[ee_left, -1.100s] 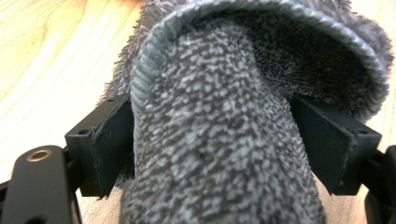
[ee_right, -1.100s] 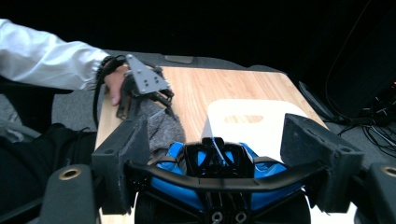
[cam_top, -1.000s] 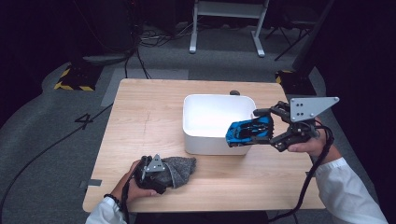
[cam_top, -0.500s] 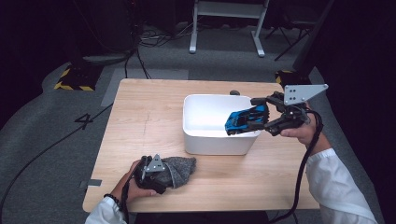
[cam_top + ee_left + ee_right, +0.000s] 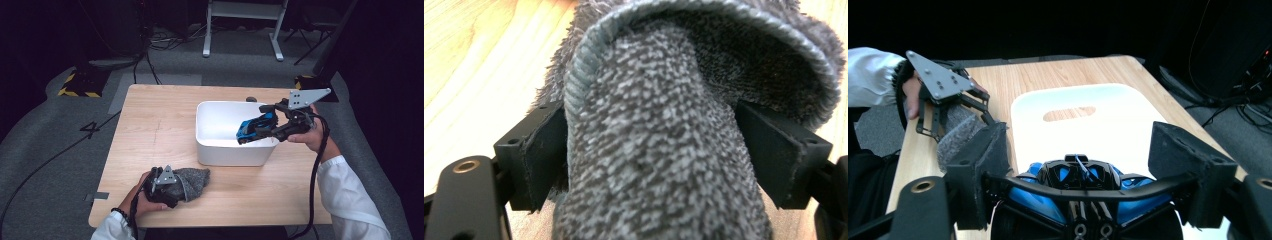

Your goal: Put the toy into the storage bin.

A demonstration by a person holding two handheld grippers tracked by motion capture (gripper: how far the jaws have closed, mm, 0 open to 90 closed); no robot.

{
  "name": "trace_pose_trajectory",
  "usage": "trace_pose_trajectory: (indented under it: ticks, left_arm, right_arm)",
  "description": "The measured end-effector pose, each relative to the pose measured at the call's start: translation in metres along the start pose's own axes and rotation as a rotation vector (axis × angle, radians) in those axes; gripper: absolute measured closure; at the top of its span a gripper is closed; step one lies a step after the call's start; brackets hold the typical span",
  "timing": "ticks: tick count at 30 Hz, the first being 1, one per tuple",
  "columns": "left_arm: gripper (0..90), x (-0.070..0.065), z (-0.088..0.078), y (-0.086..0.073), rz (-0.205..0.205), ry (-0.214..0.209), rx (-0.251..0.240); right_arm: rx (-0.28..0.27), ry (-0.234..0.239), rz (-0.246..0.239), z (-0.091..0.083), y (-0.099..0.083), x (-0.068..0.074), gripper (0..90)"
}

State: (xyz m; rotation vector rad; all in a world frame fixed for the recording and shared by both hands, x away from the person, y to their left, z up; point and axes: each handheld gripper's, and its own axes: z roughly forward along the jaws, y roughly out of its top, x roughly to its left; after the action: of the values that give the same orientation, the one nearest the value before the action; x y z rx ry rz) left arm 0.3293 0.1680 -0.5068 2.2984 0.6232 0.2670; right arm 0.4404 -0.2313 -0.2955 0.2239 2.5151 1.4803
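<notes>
1. Blue toy car (image 5: 256, 128) is up in the air, held over the right-hand side of the white bin (image 5: 220, 150), just above the rim and tilted nose-down toward the inside.
2. The right gripper (image 5: 266, 129) has it, fingers clenched on the car's flanks; in the right gripper view the car (image 5: 1083, 187) sits wedged between the two black pads (image 5: 980, 165), its black and blue body pointing out at the bin (image 5: 1128, 125) below.
3. That bin stands on the wooden surface (image 5: 155, 125), toward its right half, and the little of its inside that I can see looks bare, though the car hides part of the floor.
4. Down at the near left, the left gripper (image 5: 172, 187) lies low on the surface, the person's hand (image 5: 142, 200) wrapped round its body.
5. Its fingers are grasping a grey knitted sock (image 5: 192, 180); the left gripper view has the sock (image 5: 664, 150) bunched thick between both pads, ribbed cuff curling over the top.
6. The sock's free end spills out to the right on the wood, well apart from the bin.
7. The right sleeve (image 5: 350, 200) is white, and the black cable (image 5: 316, 165) hangs down beside it.
</notes>
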Motion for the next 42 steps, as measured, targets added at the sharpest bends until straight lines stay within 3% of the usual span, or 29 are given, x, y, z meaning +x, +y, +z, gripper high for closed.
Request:
trace_pose_trajectory:
  ticks: [8,22,28,42]
  left_arm:
    - [17.1,0.000,0.000,0.000,0.000,0.000,0.000]
    - [17.1,0.000,0.000,0.000,0.000,0.001,0.000]
    - [17.1,0.000,0.000,0.000,0.000,0.001,0.000]
    - [17.1,0.000,0.000,0.000,0.001,0.003,-0.001]
  right_arm:
    - [0.025,0.000,0.039,0.016,-0.011,-0.011,24.8]
    - [0.102,0.020,0.065,0.041,-0.022,-0.020,24.8]
    - [0.165,0.022,0.071,0.055,-0.027,-0.024,24.8]
    - [0.244,0.044,0.072,0.075,-0.033,-0.027,24.7]
